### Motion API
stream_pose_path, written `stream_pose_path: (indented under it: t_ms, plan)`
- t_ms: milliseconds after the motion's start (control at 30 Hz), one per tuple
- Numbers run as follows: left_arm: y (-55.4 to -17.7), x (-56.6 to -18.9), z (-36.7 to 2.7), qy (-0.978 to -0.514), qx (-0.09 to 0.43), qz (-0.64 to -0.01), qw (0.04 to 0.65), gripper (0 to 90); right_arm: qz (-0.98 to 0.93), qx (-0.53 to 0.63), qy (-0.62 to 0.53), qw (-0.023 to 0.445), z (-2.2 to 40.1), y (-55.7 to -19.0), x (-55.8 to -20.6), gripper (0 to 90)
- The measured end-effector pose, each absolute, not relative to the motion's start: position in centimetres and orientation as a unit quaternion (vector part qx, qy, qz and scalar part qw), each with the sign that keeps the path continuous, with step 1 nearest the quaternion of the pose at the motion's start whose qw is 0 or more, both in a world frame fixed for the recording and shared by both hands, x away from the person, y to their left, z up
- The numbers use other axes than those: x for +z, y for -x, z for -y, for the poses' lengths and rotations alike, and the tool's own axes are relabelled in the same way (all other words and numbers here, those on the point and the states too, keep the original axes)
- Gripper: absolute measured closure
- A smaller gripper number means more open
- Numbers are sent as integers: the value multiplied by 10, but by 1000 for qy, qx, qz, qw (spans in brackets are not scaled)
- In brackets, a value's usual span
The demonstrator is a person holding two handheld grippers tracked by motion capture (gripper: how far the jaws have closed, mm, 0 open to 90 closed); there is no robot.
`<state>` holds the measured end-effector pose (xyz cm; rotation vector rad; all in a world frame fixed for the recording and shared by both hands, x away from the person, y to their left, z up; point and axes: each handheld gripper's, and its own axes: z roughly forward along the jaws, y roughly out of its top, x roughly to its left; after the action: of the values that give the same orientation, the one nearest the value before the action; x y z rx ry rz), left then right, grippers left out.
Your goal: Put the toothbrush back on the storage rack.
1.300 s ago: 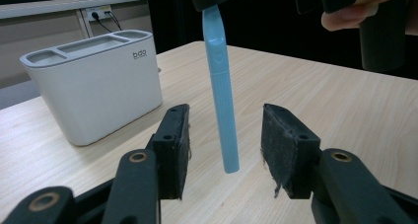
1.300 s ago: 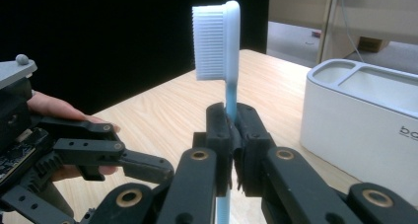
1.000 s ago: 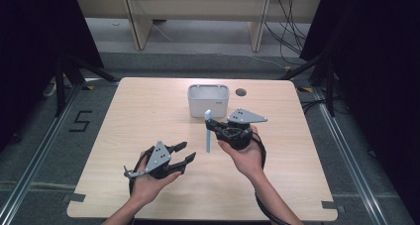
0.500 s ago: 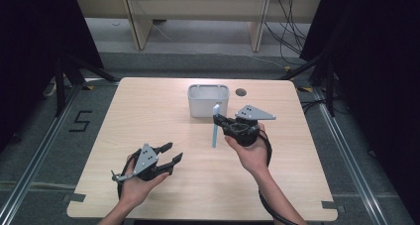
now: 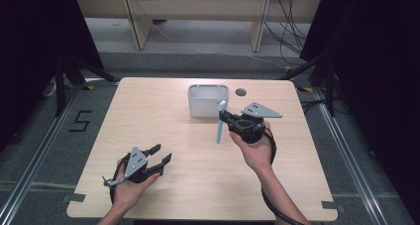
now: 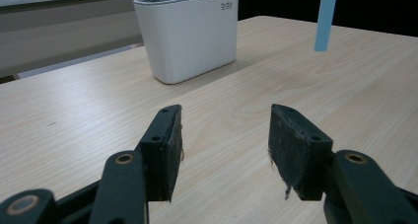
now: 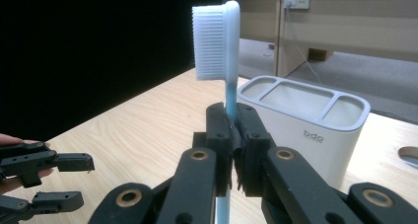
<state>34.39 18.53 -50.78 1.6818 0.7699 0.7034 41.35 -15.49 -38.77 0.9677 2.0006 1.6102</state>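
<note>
Toothbrush (image 7: 226, 93) is held upright in our right hand-held gripper (image 5: 229, 119), clamped on the blue handle just below the white bristle head, in the air above the surface (image 5: 163, 111) and just in front of the white holder (image 5: 208, 100).

Near us, our left hand-held gripper (image 5: 161, 154) rests low over the surface with its jaws apart and nothing between them; they have just been opening.

We judge the next step is to lower the handle into 1 of the 3 slots of the holder. The grip is narrow and high on a long handle, so the brush may swing and its lower end may hit the rim, or push the light holder away.

Farther back there is a small round hole (image 5: 240, 92) in the surface beside the holder. Nothing stands between the brush and the slots.
</note>
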Motion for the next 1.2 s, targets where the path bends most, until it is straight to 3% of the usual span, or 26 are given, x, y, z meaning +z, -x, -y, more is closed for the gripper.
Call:
stream_pose_path:
  t_ms: [1200]
  plan:
    - [-340,-524,-185,-681,319,-329,571,441,-699,572,-364,225,176,-428,-370,864]
